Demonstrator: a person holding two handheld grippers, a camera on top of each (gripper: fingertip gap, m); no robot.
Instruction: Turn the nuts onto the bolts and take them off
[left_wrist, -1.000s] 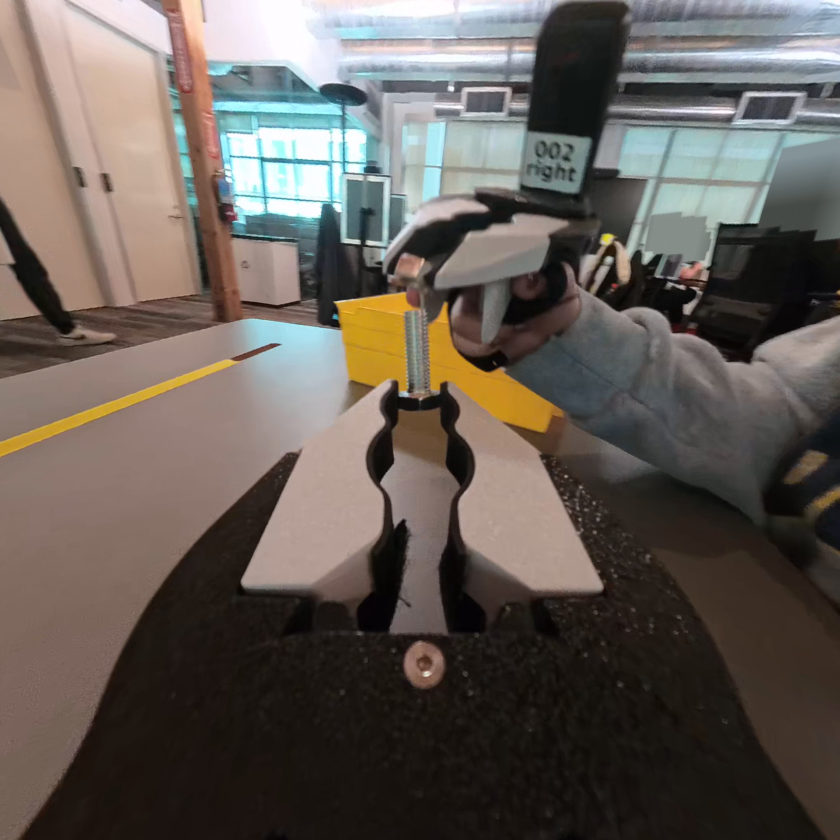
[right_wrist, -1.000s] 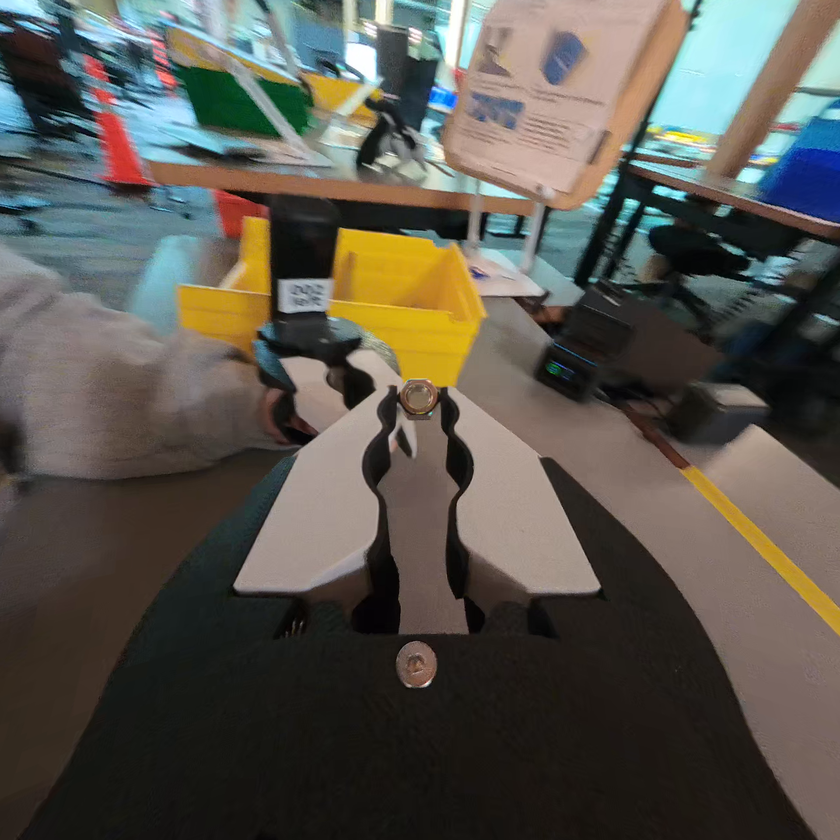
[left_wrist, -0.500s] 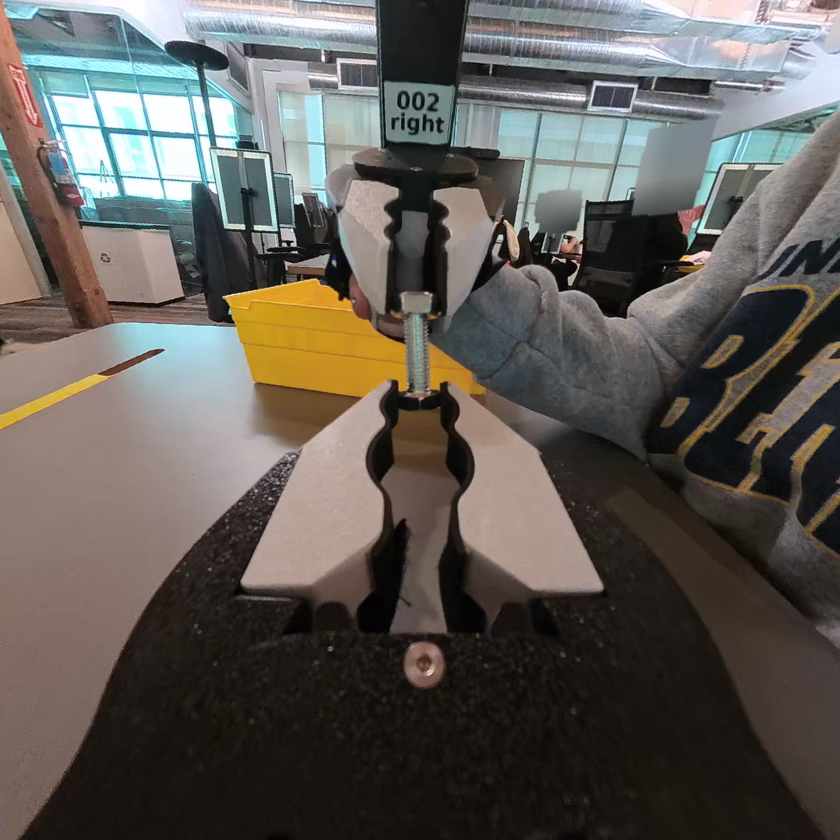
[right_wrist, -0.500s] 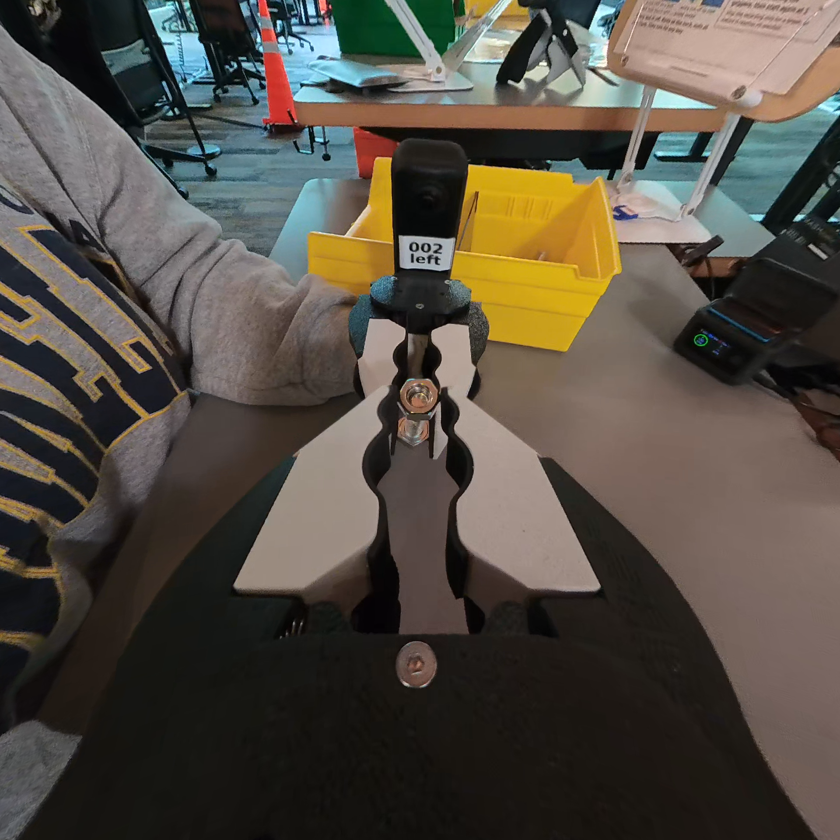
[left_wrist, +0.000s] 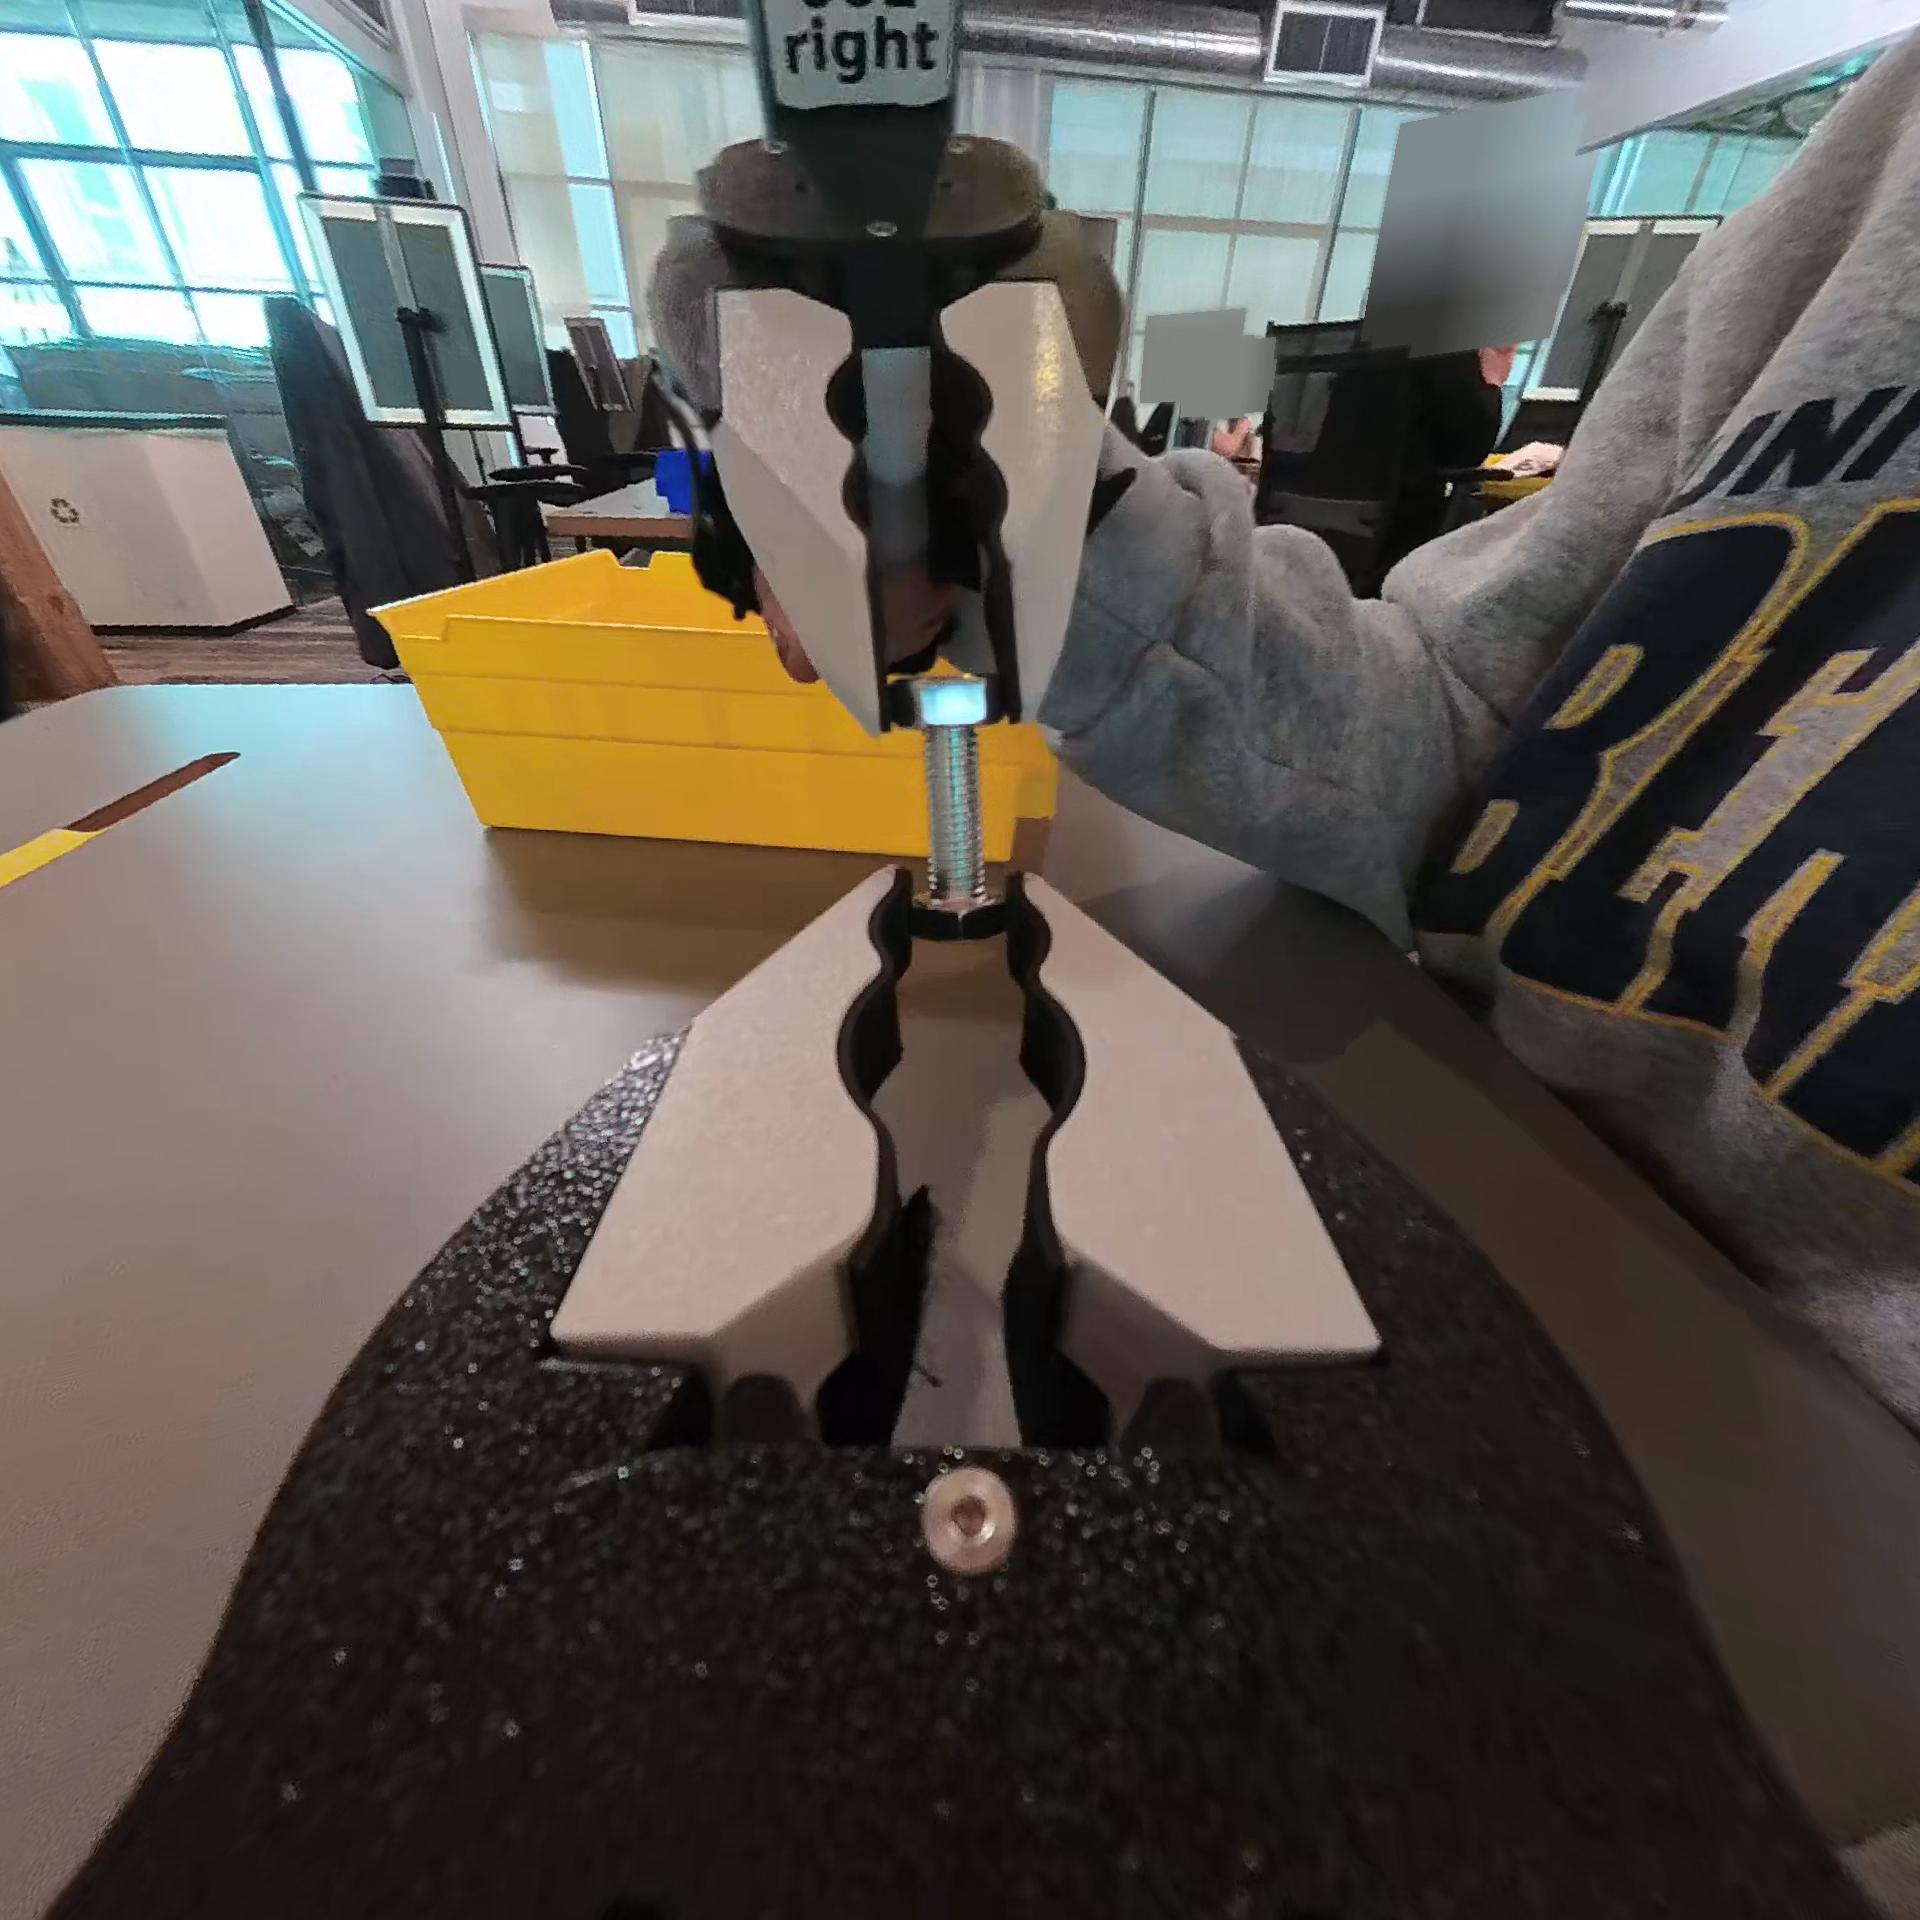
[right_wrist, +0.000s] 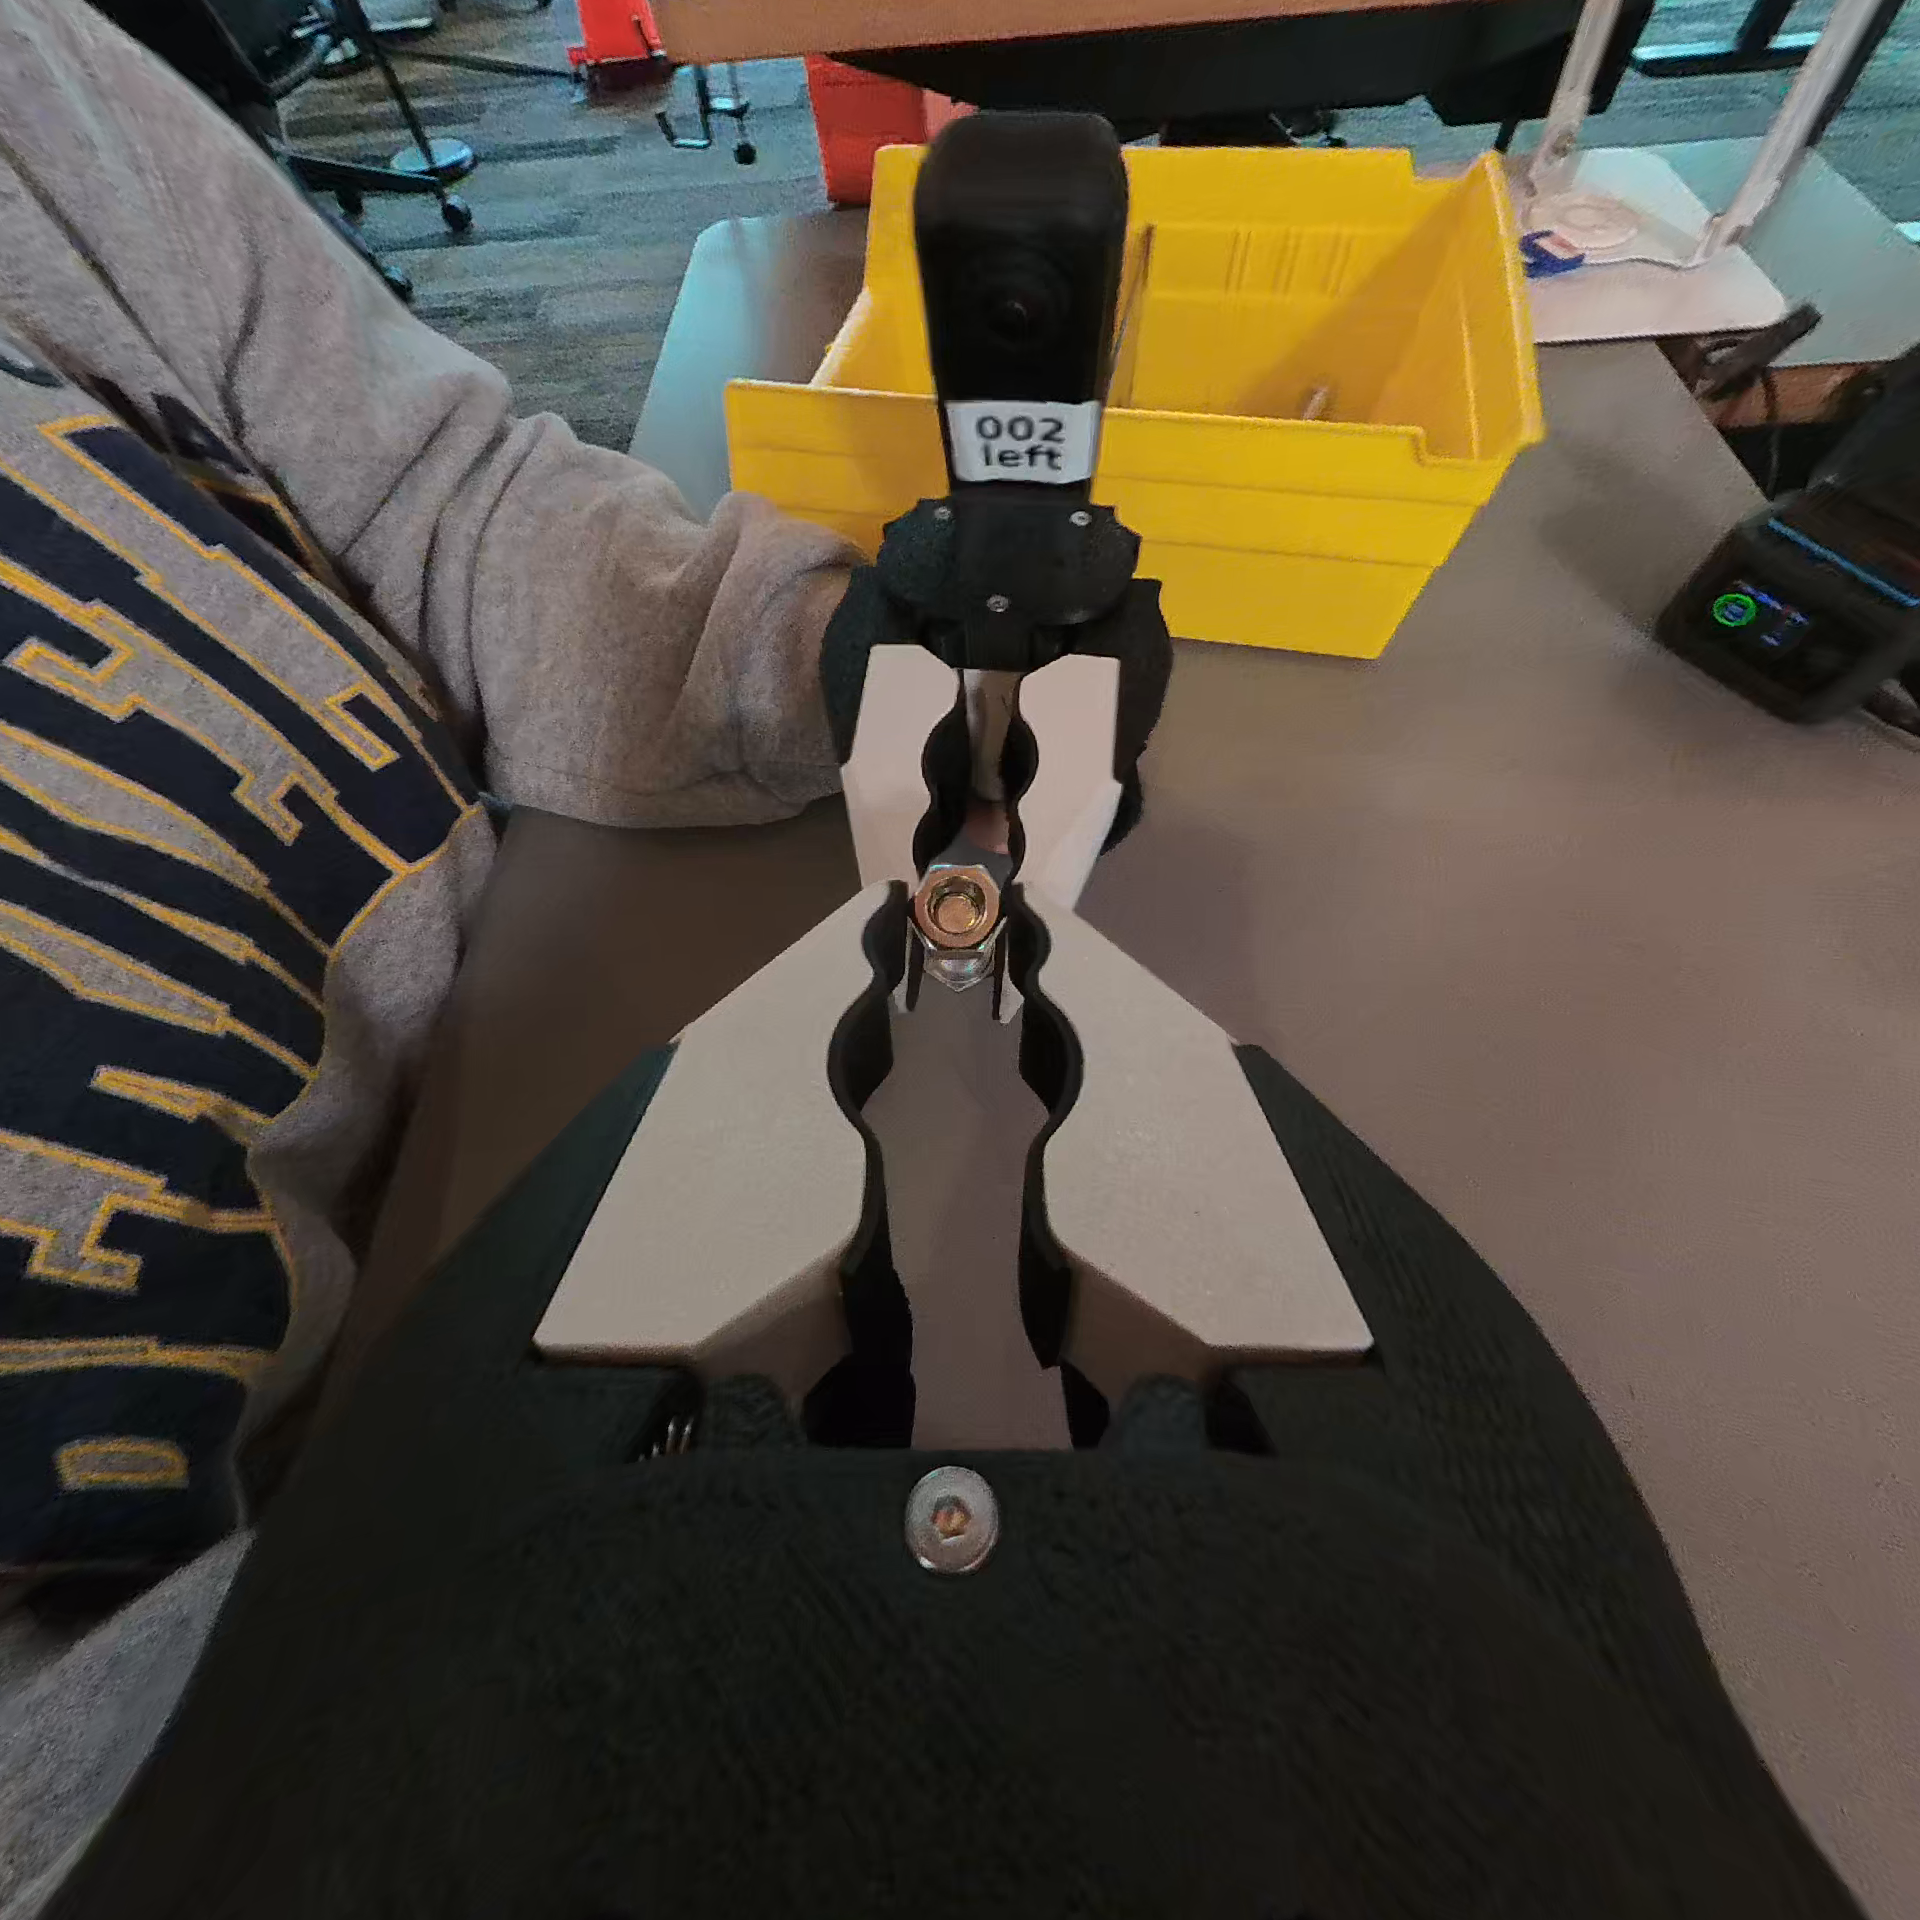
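At frame centre, our left gripper clamps the nut while our right gripper, now swung square above it from its earlier tilt, grips the bolt head; realigned, we judge the threading can proceed.

Yellow bin and black device on a grey tabletop

A yellow bin is set on the tabletop; a black device with a lit screen is seen beside it.

bright daylight, windows | sharp focus | wide-angle edge distortion
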